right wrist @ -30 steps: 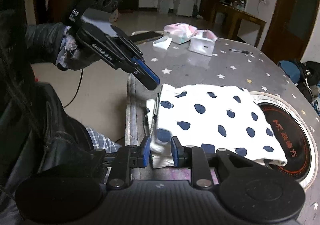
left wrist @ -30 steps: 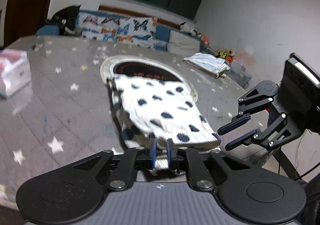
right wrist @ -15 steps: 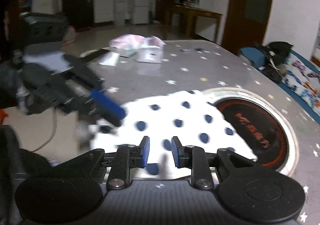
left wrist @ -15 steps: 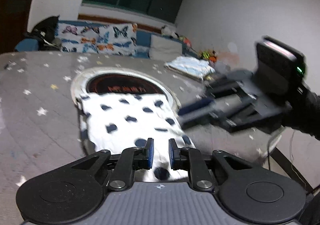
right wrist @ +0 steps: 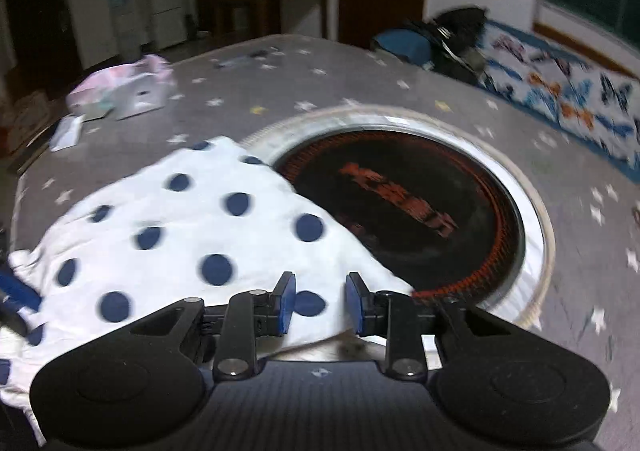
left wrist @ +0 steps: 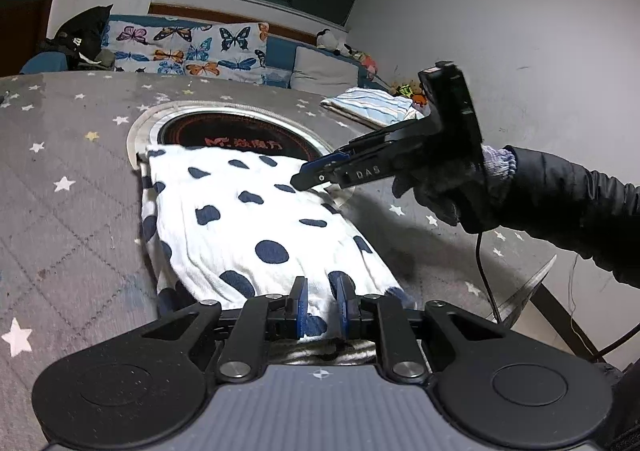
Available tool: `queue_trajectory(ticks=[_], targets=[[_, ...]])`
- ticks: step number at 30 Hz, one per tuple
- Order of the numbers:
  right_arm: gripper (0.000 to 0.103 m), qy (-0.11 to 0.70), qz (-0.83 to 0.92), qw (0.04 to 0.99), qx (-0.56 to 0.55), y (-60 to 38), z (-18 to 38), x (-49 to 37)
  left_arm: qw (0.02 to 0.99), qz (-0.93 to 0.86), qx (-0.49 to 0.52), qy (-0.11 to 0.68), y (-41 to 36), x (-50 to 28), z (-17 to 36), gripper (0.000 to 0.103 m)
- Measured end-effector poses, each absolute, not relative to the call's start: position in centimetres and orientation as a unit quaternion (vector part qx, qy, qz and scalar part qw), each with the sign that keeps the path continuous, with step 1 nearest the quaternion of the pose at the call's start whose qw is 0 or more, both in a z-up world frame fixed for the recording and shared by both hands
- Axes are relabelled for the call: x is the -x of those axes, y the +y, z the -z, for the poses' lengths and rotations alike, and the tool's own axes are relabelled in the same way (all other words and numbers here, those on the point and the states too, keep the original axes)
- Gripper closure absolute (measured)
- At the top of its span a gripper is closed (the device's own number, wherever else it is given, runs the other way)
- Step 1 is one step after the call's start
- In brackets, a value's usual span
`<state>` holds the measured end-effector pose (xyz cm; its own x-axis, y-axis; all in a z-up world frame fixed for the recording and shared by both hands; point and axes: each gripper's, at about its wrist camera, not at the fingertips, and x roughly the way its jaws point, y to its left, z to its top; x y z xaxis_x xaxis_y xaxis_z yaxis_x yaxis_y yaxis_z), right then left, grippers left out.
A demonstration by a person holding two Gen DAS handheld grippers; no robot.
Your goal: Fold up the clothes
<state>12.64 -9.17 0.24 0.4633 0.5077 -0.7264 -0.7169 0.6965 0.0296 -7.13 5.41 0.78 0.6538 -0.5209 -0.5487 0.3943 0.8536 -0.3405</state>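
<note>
1. The left gripper (left wrist: pixel 322 305) has two matte black linkage arms ending in flat blue pads (left wrist: pixel 301 307). The pads stand a narrow gap apart, above the near edge of the cloth; nothing is clearly pinched between them.

2. The right gripper (right wrist: pixel 320 301) is built the same way, with two blue pads (right wrist: pixel 286 301) on black jointed arms. Its gap is somewhat wider, and it holds nothing. In the left wrist view it (left wrist: pixel 310 177) appears from the side, its tips low over the far right edge of the cloth, held by a gloved hand (left wrist: pixel 444 187) in a knit glove and dark sleeve.

3. One garment (left wrist: pixel 248 227) lies folded on the table: soft white ribbed knit with rounded navy dots, in a roughly rectangular, layered stack. Its far edge overlaps the metal ring of the burner. The right wrist view, somewhat blurred, shows it (right wrist: pixel 180 235) to the left of the gripper's pads.

4. The table (left wrist: pixel 60 219) is grey, smooth and slightly glossy, scattered with small white and yellow stars.

5. One round burner (right wrist: pixel 420 211) is sunk in the table: a black glass disc with red markings inside a pale metal ring.

6. One striped folded cloth (left wrist: pixel 370 107) lies at the far right edge of the table.

7. A pinkish box (right wrist: pixel 124 91) sits well apart at the far left.
</note>
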Motion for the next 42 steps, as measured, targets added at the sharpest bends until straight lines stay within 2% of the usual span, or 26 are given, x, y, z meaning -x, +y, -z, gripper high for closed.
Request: queue_trajectory(ticks=[4,8,11,21,35,42], targets=[[0.078,0.355,-0.361,0.849,0.153,-9.0,-1.1,-12.6,0.906,0.25,0.1,0.326,5.6,7.3,-1.2,0.085],[0.075,0.336,-0.404,0.836,0.159,-7.1,-3.3,-11.8,0.912,0.244,0.103,0.312,5.9,7.7,-2.1,0.077],[0.074,0.333,-0.451,0.813,0.16,-4.8,-4.0,-11.0,0.914,0.236,0.108,0.312,6.3,7.7,-2.1,0.077],[0.075,0.346,-0.506,0.76,0.218,2.7,-1.4,-11.2,0.906,0.237,0.13,0.325,7.1,7.7,-0.9,0.077],[0.076,0.345,-0.478,0.779,0.212,6.6,0.0,-16.2,0.901,0.239,0.147,0.33,7.5,7.8,-0.4,0.077],[0.074,0.345,-0.451,0.802,0.186,4.3,-1.6,-17.3,0.911,0.231,0.141,0.312,8.4,9.1,-1.6,0.075]])
